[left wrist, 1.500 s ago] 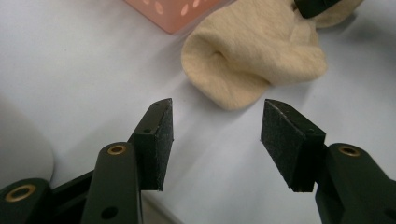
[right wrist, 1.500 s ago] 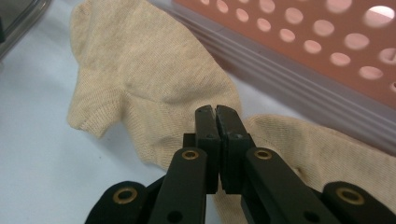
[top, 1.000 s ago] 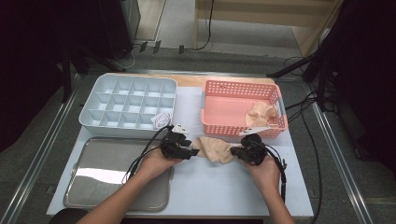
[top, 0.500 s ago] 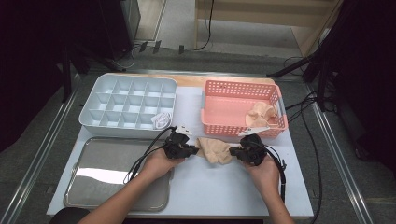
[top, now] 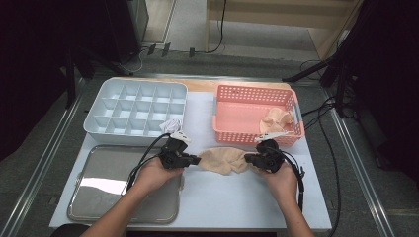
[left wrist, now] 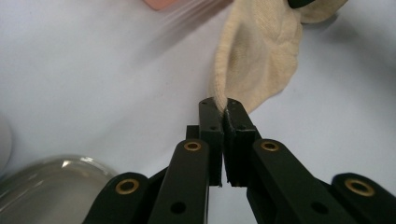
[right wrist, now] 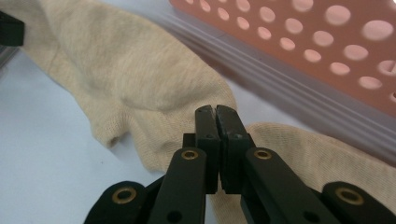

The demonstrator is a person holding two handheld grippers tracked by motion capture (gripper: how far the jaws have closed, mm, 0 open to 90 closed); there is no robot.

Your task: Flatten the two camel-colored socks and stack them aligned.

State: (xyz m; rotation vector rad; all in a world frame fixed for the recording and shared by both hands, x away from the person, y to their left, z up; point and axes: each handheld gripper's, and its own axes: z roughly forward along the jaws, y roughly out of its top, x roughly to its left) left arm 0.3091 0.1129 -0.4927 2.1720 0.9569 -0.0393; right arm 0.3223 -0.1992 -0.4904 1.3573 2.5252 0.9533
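the beige sock is lying on the white table, just in front of the pink basket, and it is stretching between the two grippers. the left gripper is sitting at the sock's left end and the right gripper at its right end. in the left gripper view, the left gripper is pinching the ribbed edge of the sock: the jaws have just been closing and are now standing pressed together, with a thin fold of fabric caught between the tips. from that pinch the cloth is rising away and widening into a loose, creased body. in the right gripper view, the right gripper is standing with its jaws closed tight together over the sock, and the fabric is bunching up around the tips and running under them, so the grip is on the sock. the sock is a pale tan knit with a soft, slightly fuzzy surface, folding over itself near the middle and lying flat on the table at both sides. a second piece of the same beige fabric is resting inside the basket. a pale blue divided tray and a metal tray are lying to the left, well apart from the sock.
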